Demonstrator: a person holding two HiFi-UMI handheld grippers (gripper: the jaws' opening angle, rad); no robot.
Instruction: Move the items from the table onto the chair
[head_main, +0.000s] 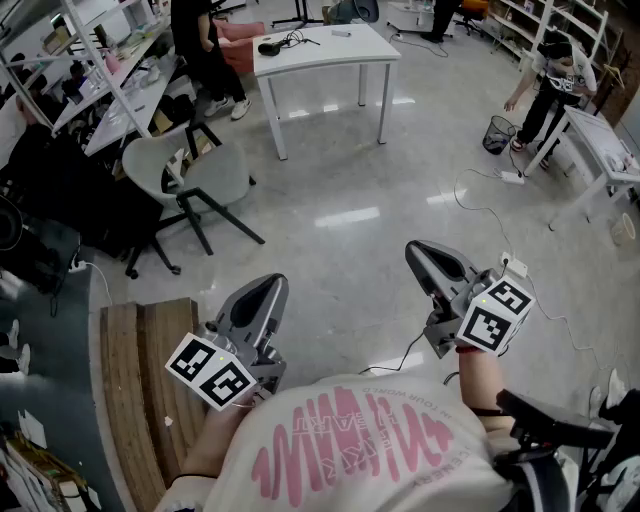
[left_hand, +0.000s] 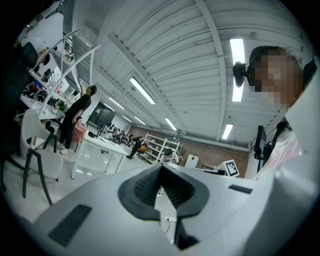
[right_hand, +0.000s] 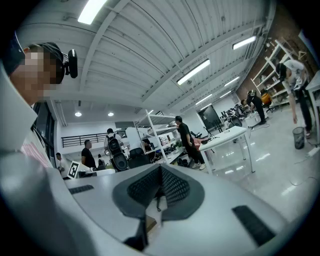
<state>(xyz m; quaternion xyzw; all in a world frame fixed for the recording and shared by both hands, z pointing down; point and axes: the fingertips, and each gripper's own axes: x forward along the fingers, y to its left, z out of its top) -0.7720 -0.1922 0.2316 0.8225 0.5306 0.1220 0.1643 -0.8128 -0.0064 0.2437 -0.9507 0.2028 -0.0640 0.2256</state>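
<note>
A white table (head_main: 325, 52) stands far across the floor, with a black corded item (head_main: 274, 45) and a small flat thing (head_main: 341, 33) on it. A pale chair with black legs (head_main: 195, 172) stands to its near left. I hold both grippers up in front of my chest, far from both. My left gripper (head_main: 272, 286) is shut with nothing in it, and so is my right gripper (head_main: 422, 251). In the left gripper view the pads (left_hand: 150, 186) meet over the chair (left_hand: 34, 142) and the table (left_hand: 99, 148). The right gripper view shows closed pads (right_hand: 172, 187) and the table (right_hand: 231, 135).
A wooden slatted top (head_main: 140, 385) lies at my lower left. One person in black (head_main: 200, 45) stands by the white table, and another (head_main: 552, 85) bends near a wire bin (head_main: 497, 133). Cables (head_main: 485, 205) trail over the floor. A second white table (head_main: 600, 150) is at the right.
</note>
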